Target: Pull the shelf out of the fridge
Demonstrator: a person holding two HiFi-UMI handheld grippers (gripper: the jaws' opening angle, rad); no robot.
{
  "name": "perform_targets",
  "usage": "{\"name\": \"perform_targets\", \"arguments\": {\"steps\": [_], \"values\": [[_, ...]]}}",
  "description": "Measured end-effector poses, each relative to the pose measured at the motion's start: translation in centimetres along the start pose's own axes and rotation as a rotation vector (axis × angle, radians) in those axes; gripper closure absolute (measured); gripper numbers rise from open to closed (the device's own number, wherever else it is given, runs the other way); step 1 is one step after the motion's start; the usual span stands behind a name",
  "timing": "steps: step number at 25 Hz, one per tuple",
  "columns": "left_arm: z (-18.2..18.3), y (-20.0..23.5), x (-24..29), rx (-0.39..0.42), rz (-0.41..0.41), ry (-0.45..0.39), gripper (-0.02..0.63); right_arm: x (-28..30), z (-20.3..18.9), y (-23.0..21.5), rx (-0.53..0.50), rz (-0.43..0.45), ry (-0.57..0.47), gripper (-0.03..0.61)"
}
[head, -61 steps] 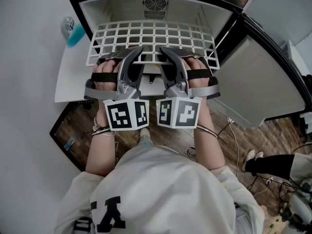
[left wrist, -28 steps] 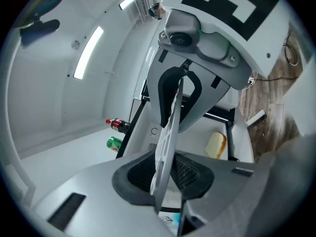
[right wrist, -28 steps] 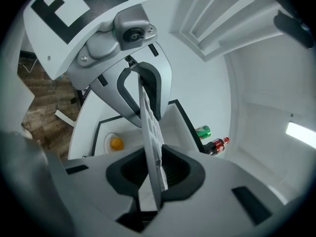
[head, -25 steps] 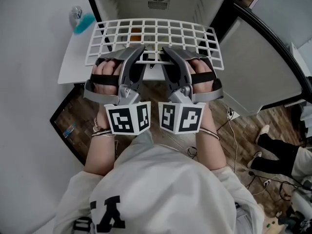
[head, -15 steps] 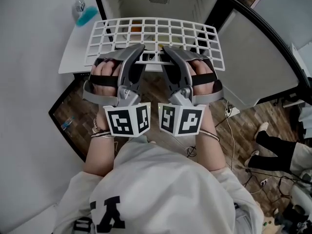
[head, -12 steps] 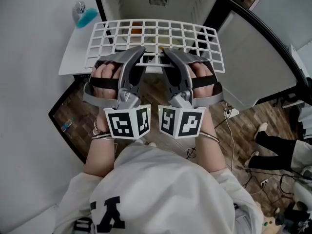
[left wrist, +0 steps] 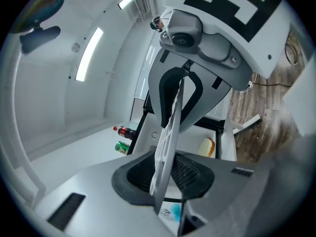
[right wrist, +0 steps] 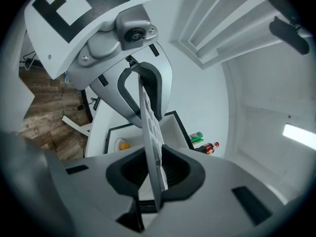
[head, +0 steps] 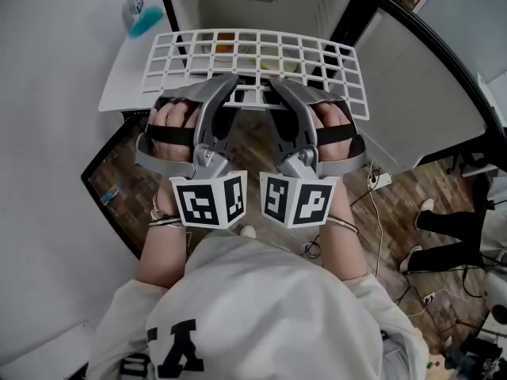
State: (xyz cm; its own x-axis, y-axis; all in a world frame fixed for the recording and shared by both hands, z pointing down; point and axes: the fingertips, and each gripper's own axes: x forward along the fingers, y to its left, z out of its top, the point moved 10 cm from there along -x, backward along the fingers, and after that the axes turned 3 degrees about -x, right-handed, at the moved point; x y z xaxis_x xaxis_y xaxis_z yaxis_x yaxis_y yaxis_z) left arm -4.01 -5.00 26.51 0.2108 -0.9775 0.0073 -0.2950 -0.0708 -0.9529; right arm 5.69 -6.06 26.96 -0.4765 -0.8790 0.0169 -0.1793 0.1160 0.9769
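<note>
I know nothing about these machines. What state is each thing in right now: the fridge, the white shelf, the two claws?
Fridge: open, door swung wide to the right.
Shelf: held about level by its near edge and drawn well forward of the fridge; whether it is fully clear can't be told.
Left claw: shut on the shelf's edge.
Right claw: shut on the shelf's edge.

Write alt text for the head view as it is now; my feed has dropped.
The left gripper and right gripper are side by side, each clamped on the near edge of a white grid shelf, which is held level in front of the open fridge. The door stands open at right, with wood floor below.
</note>
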Motion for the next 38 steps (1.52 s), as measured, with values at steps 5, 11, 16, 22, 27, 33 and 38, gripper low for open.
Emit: {"name": "perform_targets", "arguments": {"steps": [5,11,16,22,27,33,38], "values": [[0.3,0.2,-0.3,-0.004,0.004,-0.011,0.532,-0.4,0.1,-0.4,-0.011,-0.001,0.005,0.502],[0.6,0.7,-0.7,0.003,0.013,-0.028,0.532,-1.0,0.4,-1.0,-0.014,-0.009,0.014,0.502],[0.9,0.6,-0.4,0.013,-0.003,-0.02,0.532,-0.9,-0.1,-0.9,0.006,0.004,0.012,0.502],[1.2,0.6,-6.0,0.018,0.01,-0.009,0.532,-5.2,3.3,-0.3,0.006,0.001,-0.002,0.502],[2.1,0.3,-14.9,0.011,0.03,-0.006,0.532,-12.5,8.2,0.8,-0.014,-0.01,-0.014,0.502],[3.1,-0.4,-23.5,0.005,0.041,-0.017,0.532,-19.9,12.8,2.1,-0.029,-0.016,-0.009,0.502],[3.5,-0.7,-28.4,0.001,0.039,-0.028,0.532,-24.1,15.6,2.9,-0.03,-0.018,0.004,0.502]]}}
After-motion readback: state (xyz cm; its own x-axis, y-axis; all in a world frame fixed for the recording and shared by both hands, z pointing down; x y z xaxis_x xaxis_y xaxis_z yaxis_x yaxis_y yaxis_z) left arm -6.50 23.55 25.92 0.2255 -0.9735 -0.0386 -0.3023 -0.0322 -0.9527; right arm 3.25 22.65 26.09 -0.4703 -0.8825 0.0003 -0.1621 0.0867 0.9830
